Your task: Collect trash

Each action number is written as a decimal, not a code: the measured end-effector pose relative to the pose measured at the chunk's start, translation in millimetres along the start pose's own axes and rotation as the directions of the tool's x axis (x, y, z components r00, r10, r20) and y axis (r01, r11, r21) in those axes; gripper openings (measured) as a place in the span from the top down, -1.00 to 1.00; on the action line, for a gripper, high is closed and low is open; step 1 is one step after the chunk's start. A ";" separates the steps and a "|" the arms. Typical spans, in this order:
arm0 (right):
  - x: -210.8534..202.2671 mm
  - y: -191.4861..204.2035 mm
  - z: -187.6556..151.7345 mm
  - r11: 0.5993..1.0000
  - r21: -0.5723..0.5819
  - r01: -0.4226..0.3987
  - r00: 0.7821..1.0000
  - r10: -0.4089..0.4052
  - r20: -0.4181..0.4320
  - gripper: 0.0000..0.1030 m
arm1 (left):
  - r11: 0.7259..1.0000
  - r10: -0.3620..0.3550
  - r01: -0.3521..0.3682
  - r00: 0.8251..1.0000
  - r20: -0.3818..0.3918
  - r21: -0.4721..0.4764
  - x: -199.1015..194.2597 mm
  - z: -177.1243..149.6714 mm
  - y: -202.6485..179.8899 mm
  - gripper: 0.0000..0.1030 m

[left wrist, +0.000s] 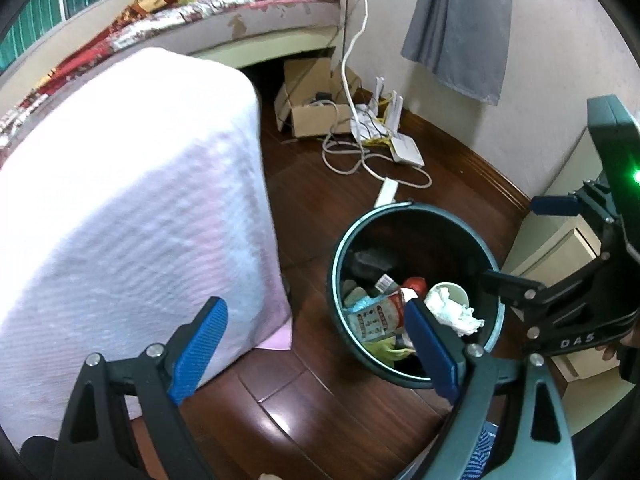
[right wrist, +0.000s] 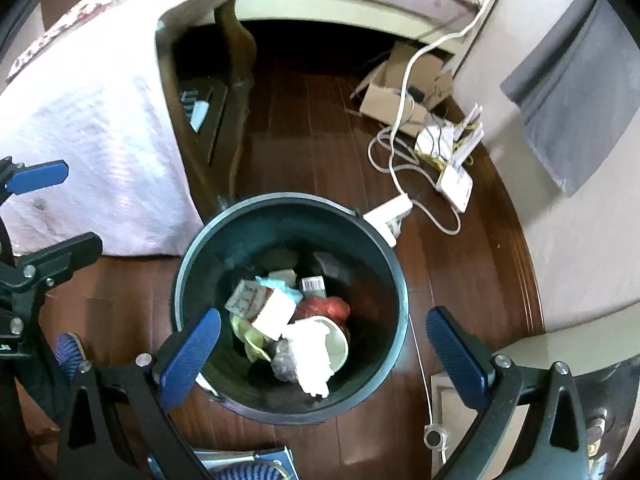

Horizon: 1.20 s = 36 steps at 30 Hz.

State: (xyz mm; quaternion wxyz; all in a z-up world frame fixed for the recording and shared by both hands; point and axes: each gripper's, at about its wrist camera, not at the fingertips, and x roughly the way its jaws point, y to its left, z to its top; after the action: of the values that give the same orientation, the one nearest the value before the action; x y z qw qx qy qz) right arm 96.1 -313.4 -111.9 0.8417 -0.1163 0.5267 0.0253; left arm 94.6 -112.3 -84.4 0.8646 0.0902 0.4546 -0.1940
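Note:
A dark round trash bin (left wrist: 340,248) (right wrist: 188,280) stands on the wooden floor. It holds crumpled white tissue (left wrist: 456,312) (right wrist: 310,356), a paper cup (right wrist: 338,344), a red bag (right wrist: 324,306) and printed wrappers (left wrist: 374,318). My left gripper (left wrist: 316,348) is open and empty, hovering between the covered table and the bin. My right gripper (right wrist: 324,354) is open and empty, held directly above the bin's mouth. The right gripper also shows at the right edge of the left wrist view (left wrist: 520,240), and the left gripper at the left edge of the right wrist view (right wrist: 52,208).
A table under a white-pink cloth (left wrist: 120,200) (right wrist: 92,148) stands left of the bin. A cardboard box (left wrist: 316,100), a white router (left wrist: 404,148), cables and a power strip (right wrist: 390,212) lie on the floor behind. A bed (left wrist: 224,12) runs along the back, a grey cloth (left wrist: 460,24) hangs on the wall.

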 end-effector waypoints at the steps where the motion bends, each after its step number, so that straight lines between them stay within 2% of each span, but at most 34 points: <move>1: -4.4 1.0 0.7 1.000 0.000 -0.002 1.000 0.002 0.009 -1.00 | 1.000 0.003 -0.003 1.000 0.009 -0.005 -5.2 -0.2 2.0 -0.82; 7: -40.7 11.8 7.6 1.000 0.013 -0.004 0.996 0.003 0.092 -1.00 | 0.999 0.030 -0.029 0.998 0.047 -0.034 -33.9 -2.2 18.1 -0.88; 10: -54.6 16.4 8.5 0.999 0.032 -0.007 0.993 0.003 0.114 -1.00 | 0.998 0.046 -0.043 0.997 0.068 -0.041 -49.5 -3.9 25.5 -0.98; 26: -147.4 53.6 -6.6 0.988 0.153 0.001 0.973 -0.036 0.229 -1.00 | 0.995 0.102 -0.100 0.979 0.177 -0.019 -123.0 -22.8 39.3 -0.98; 29: -174.1 58.8 -10.6 0.984 0.177 -0.008 0.961 -0.041 0.273 -1.00 | 0.994 0.105 -0.100 0.974 0.199 -0.037 -140.2 -24.0 44.6 -0.98; 36: -215.2 71.0 -18.2 0.979 0.193 0.061 0.944 -0.119 0.309 -1.00 | 0.994 0.112 -0.106 0.959 0.259 -0.038 -174.1 -23.7 42.0 -0.98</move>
State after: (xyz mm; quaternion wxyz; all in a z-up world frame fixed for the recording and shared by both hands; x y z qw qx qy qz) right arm -27.2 -231.2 60.5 0.9230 -0.0577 0.3780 -0.0428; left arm 5.3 -22.2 44.2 0.9273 0.0786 0.3334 -0.1510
